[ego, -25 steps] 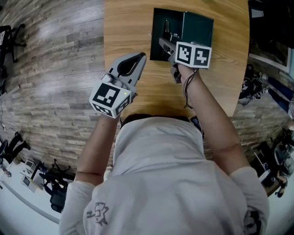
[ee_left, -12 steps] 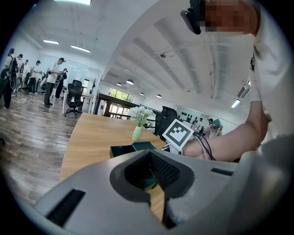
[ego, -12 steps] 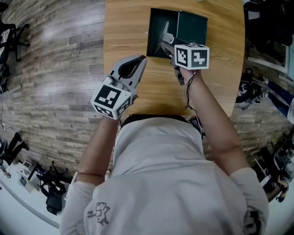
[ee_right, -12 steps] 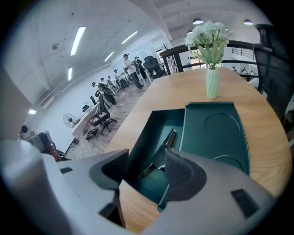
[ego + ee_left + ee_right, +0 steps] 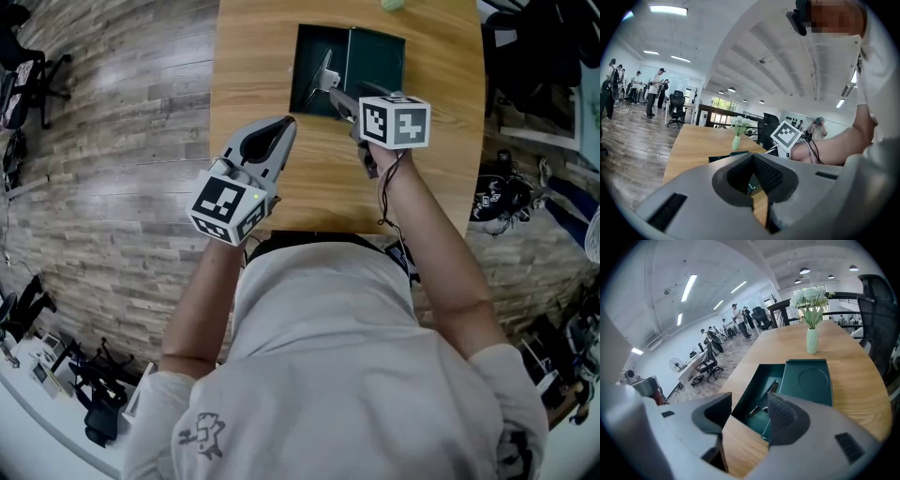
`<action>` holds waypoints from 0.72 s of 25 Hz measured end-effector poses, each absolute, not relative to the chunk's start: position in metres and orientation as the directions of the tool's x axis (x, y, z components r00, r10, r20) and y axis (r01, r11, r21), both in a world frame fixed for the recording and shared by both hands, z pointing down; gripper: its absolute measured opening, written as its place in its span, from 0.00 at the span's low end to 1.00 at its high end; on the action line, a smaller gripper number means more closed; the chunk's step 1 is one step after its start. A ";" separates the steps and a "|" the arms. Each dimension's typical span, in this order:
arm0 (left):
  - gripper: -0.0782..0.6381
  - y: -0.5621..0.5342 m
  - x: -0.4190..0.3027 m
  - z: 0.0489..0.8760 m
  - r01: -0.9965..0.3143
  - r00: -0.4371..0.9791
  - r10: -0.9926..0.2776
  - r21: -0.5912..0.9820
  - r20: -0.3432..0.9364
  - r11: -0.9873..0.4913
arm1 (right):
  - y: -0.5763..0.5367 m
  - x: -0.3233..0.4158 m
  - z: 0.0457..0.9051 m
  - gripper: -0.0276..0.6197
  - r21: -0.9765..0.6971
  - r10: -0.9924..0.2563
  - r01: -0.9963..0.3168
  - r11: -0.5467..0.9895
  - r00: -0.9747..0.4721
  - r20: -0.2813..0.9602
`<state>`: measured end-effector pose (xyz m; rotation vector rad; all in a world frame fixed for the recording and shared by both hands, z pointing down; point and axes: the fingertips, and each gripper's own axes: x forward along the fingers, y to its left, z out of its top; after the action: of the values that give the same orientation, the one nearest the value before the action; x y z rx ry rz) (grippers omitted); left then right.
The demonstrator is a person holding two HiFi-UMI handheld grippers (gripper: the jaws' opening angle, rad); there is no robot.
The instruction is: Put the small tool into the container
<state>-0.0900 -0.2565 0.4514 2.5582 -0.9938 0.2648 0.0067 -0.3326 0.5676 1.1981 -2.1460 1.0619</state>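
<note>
My right gripper (image 5: 750, 405), its jaws just opened with nothing between them, hangs near the slim dark metal tool (image 5: 765, 394), which lies inside the dark green rectangular container (image 5: 751, 380). My left gripper (image 5: 752, 198) is closed.

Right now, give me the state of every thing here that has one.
right gripper: jaws apart, just been opening, nothing between them.
left gripper: jaws shut, empty.
container: open.
small tool: lying inside the container, not held.
vase: upright, holding flowers.
</note>
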 end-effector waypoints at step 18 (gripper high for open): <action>0.12 -0.191 -0.051 0.380 -0.712 0.701 -0.674 0.184 0.234 -0.677 | -0.232 0.038 0.420 0.07 -0.141 -0.624 -0.752 0.643 -0.622 0.473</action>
<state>-0.0514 -0.1908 0.3802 2.6506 -1.1022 0.2135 0.0378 -0.2323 0.4199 1.0893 -2.4816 0.4632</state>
